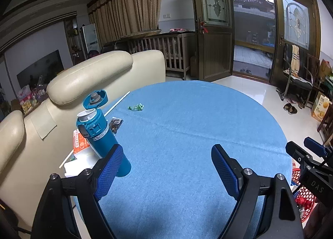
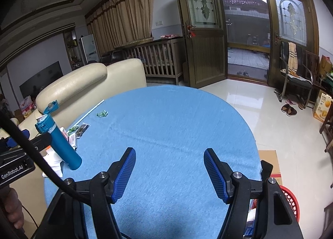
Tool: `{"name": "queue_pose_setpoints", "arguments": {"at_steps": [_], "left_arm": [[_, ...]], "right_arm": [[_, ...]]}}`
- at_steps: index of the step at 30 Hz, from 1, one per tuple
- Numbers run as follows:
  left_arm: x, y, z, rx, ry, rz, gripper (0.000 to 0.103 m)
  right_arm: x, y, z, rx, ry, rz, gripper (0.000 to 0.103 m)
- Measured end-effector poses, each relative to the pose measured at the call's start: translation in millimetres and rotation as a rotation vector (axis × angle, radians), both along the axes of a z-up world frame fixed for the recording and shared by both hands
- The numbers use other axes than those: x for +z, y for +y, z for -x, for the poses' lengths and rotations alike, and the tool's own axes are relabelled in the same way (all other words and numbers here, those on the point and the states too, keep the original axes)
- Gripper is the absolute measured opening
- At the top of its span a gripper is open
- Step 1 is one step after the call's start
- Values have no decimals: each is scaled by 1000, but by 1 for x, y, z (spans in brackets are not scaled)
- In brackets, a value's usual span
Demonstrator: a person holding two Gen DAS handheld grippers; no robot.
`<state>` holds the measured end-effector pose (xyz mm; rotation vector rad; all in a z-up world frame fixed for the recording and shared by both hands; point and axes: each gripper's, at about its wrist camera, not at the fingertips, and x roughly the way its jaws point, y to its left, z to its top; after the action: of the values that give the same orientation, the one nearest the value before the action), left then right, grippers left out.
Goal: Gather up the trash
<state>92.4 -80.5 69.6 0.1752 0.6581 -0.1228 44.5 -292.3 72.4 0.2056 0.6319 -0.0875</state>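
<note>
Both claws hang above a round bench point(image 1: 197, 124) covered in a blue, napped cloth. The left claw point(image 1: 167, 173) and the right claw point(image 2: 169, 174) each stand with jaws apart and nothing between the ribbed blue pads, which suits an approach rather than a grasp. The trash lies well ahead, toward the far left of the bench: a crumpled green wrapper point(image 1: 136, 107) alone on the cloth, a dark glossy packet point(image 1: 115, 124) just beside a teal bottle point(image 1: 100, 135), and a thin white straw point(image 1: 116, 103) lying aslant over the bench edge. The bottle is a smooth cylinder, upright, its hinged lid flipped open; it is probably no trash. A printed carton point(image 1: 80, 144) and white paper lie behind it. A red plastic basket point(image 2: 291, 201) of open lattice sits low at the right beside the bench, likely placed there to receive what is gathered. A cream leather sofa point(image 1: 89, 76) stands behind the bench.
</note>
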Motion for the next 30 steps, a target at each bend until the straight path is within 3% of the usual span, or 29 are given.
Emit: {"name": "queue_pose_setpoints", "arguments": {"at_steps": [17,30], "left_arm": [[-7,31,-14,-5,28,70,87],[-1,25,-8,-34,6,65,87]], "right_arm": [[14,42,-2,-1,34,96,71],[20,34,7,-53,23,89,71]]}}
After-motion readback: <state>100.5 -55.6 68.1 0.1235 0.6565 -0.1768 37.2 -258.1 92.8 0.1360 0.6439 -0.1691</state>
